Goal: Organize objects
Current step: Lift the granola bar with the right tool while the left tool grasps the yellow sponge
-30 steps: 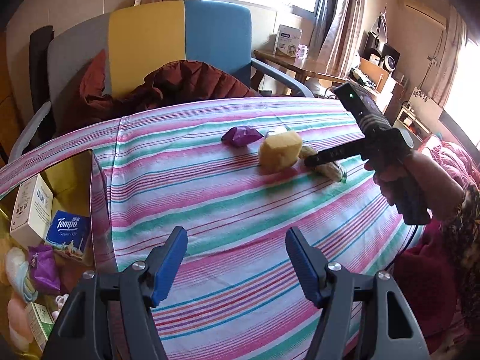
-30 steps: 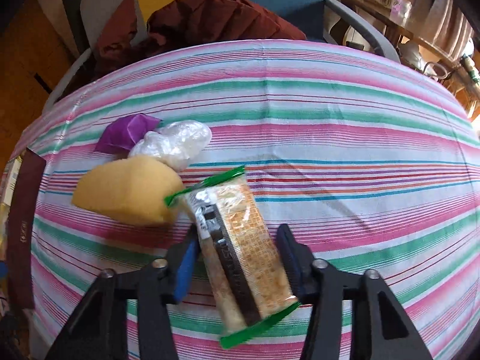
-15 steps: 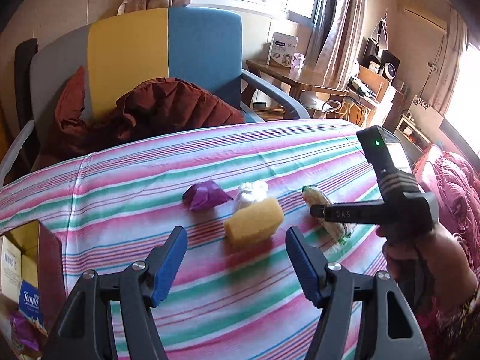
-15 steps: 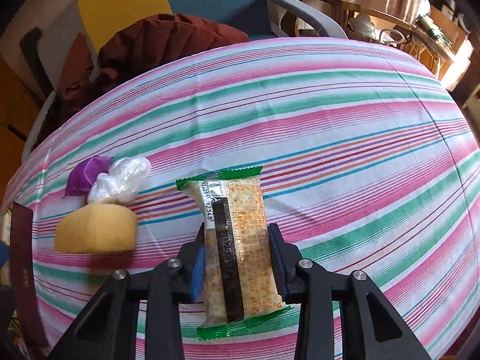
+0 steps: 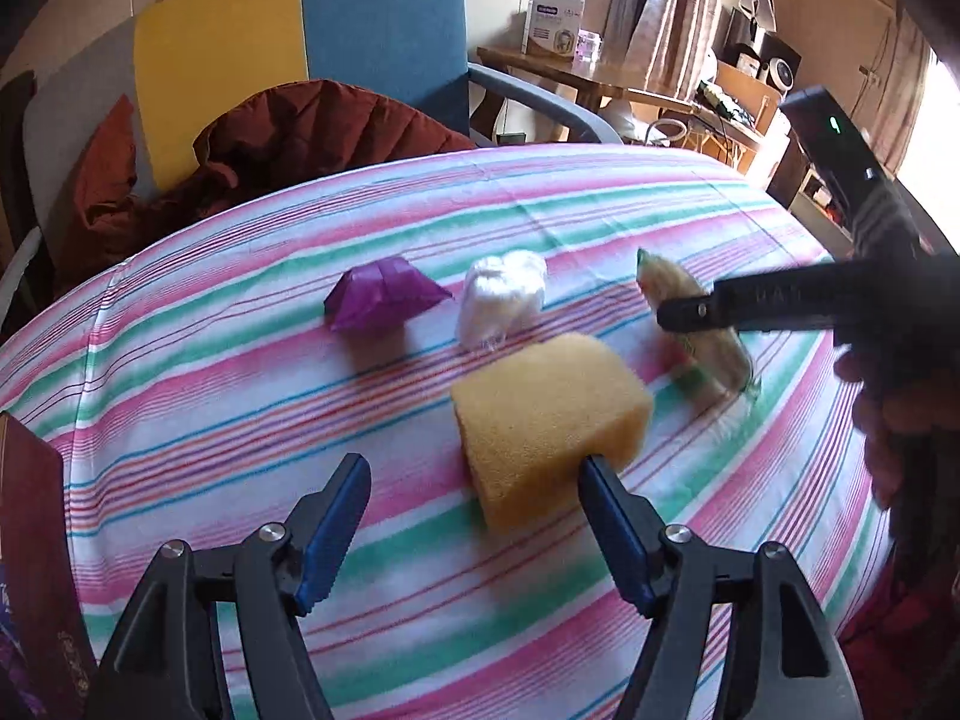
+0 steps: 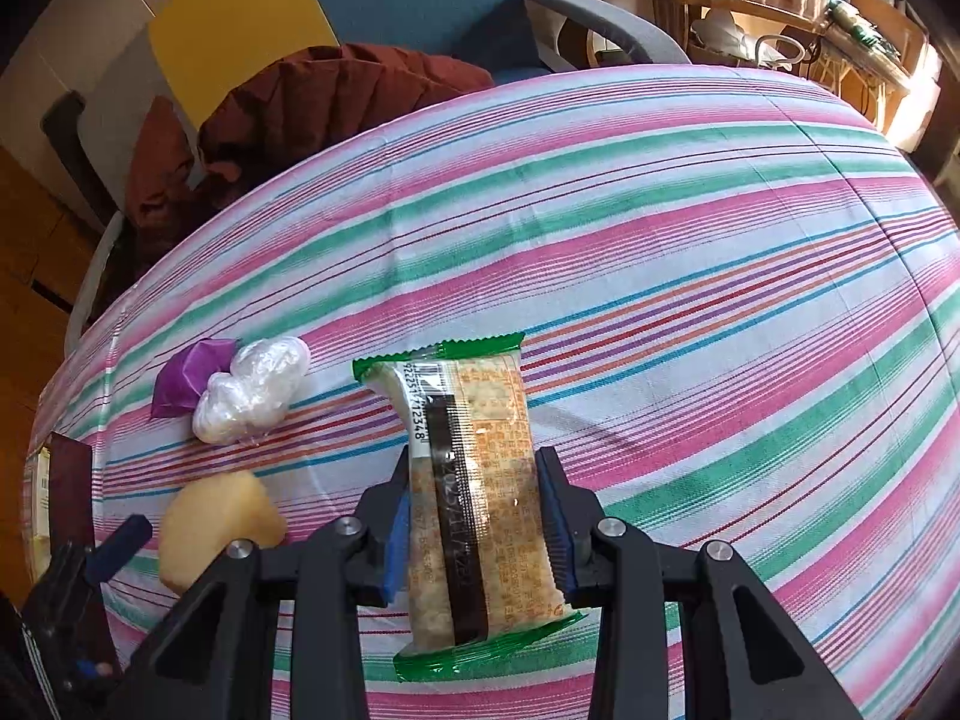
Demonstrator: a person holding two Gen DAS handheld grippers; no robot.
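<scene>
meanwhile the left gripper (image 5: 471, 510) hangs over the striped tablecloth (image 5: 228, 372) with its blue-padded jaws standing wide and nothing pressed between them; they have just been opening further. the yellow sponge (image 5: 549, 414) lies straight ahead and a little to the right of the gap, its near corner touching or just beside the tip of the right-hand finger, while the left-hand finger stands well clear of it over bare cloth. the block's long side runs slantwise across the line of the jaws, rising toward the right, so by this reading the closing move turns on bringing the gap rightward and forward until the sponge sits squarely between the pads. the left gripper is plainly the nearer of the two to it.

beyond the sponge lie a crumpled purple wrapper (image 5: 384, 297) and a ball of clear plastic film (image 5: 501, 297), close together and apart from the sponge.

to the right, the right gripper (image 6: 477, 531) is clamped narrow on a cracker packet (image 6: 474, 480), gripping it across its width near the lower half, the packet's long axis running away from the camera and its green-edged ends sticking out past the fingers at both ends. a dark box edge (image 5: 27, 540) shows at the far left of the cloth, probably where things are bound.
</scene>
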